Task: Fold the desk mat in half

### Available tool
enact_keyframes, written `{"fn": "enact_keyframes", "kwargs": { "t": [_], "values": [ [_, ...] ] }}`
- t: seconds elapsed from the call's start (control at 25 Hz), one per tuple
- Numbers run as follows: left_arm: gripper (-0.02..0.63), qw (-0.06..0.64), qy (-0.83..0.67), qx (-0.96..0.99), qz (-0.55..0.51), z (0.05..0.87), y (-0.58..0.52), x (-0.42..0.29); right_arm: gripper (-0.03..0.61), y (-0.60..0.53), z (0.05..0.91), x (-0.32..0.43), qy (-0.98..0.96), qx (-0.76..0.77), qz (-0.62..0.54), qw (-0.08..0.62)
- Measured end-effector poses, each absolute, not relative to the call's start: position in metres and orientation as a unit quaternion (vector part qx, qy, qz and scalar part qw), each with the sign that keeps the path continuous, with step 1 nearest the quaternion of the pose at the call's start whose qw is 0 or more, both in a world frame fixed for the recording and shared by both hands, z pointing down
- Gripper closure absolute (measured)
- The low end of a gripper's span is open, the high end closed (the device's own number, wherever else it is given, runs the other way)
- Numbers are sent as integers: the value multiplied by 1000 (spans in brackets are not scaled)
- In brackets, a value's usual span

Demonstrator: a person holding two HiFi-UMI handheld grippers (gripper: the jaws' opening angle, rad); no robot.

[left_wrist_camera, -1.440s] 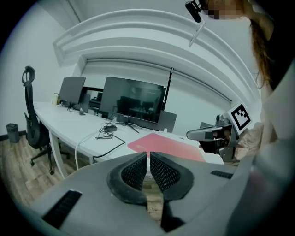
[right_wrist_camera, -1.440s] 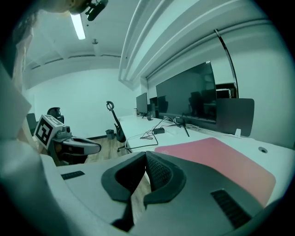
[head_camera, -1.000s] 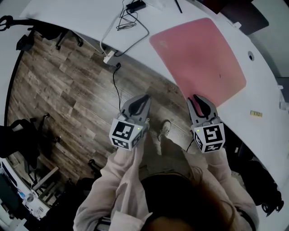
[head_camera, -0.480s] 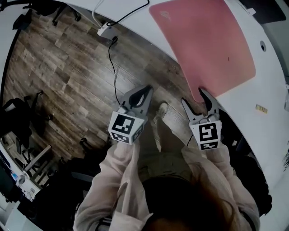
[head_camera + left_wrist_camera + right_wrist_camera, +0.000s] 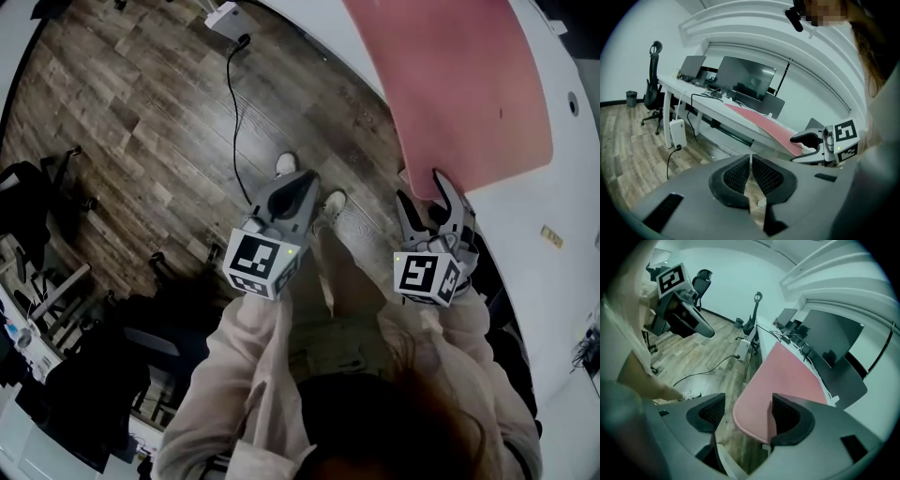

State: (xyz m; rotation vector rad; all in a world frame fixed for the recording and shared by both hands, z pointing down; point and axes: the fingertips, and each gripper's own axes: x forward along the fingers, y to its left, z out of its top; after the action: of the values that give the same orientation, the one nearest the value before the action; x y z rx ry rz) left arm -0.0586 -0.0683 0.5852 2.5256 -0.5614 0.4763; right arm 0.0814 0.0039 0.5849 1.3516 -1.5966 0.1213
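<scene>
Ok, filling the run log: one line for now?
left tool: shut, empty | right tool: just opening, astride desk mat corner, ungripped | fold: unstarted

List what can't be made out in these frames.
Desk mat: far end cut off by head view's top edge.
Right gripper, jaws have just been opening, mat corner between them: pad contact unclear in right gripper view; one jaw covers the mat.
Desk clutter: too small, dark, left gripper view.
</scene>
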Motion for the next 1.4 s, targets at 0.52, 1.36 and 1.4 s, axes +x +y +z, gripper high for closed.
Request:
{"fn": "enact_keyframes", "kwargs": {
  "t": [0.52,1.36,1.4],
  "values": [
    [572,254,-231,923,177,587,-66,-68,338,6,591,85,-644,506,-50,571],
    [572,200,-222,939,169,534,-72,-48,545,-7,533,97,-669,561,-18,487],
    [572,197,-222,940,168,529,-72,-47,545,-7,529,98,-671,564,-15,482]
  ]
}}
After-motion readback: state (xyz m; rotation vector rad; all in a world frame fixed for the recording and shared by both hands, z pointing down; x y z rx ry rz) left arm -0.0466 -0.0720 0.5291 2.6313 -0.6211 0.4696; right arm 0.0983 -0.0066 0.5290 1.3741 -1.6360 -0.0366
